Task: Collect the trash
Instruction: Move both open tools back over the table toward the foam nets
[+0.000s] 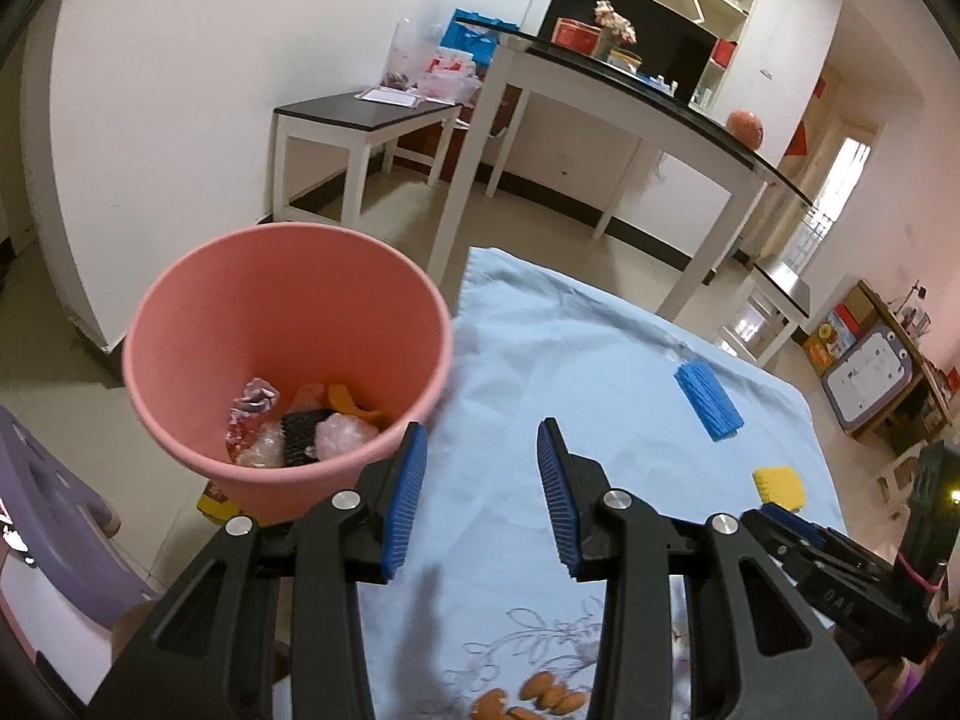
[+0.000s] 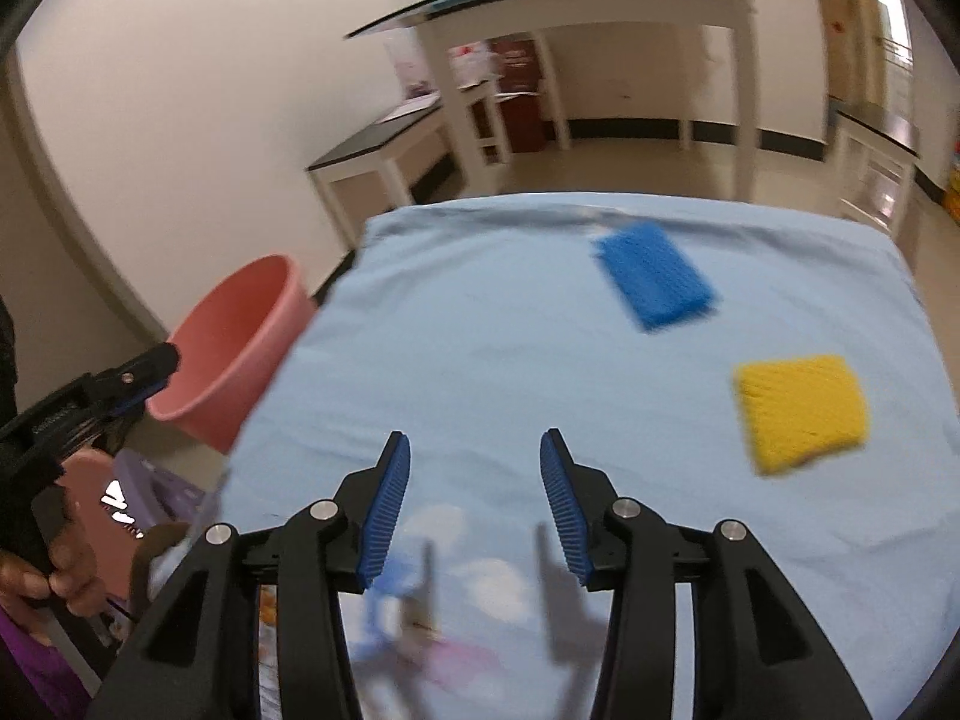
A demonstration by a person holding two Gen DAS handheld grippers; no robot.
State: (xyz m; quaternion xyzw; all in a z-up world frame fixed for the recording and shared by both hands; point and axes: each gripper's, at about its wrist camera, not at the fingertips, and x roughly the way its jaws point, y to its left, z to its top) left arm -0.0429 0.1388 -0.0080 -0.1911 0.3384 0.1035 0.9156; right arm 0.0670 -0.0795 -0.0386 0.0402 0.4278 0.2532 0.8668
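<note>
A pink bin (image 1: 288,354) stands on the floor at the left edge of a table draped in light blue cloth (image 1: 570,372); it holds several pieces of trash, among them crumpled foil (image 1: 252,408) and orange scraps. On the cloth lie a blue sponge (image 1: 708,399) and a yellow sponge (image 1: 779,486). My left gripper (image 1: 483,438) hangs open over the cloth just right of the bin, nothing between its fingers. In the right wrist view my right gripper (image 2: 475,447) is open and empty above the cloth, with the blue sponge (image 2: 654,282) ahead and the yellow sponge (image 2: 801,411) to the right. The bin (image 2: 231,348) shows at the left.
A purple plastic stool (image 1: 54,516) stands left of the bin. Behind are a white table with a black top (image 1: 600,90), a low bench (image 1: 360,120) and shelves. A hand (image 2: 54,570) grips the left gripper's handle at the left of the right wrist view.
</note>
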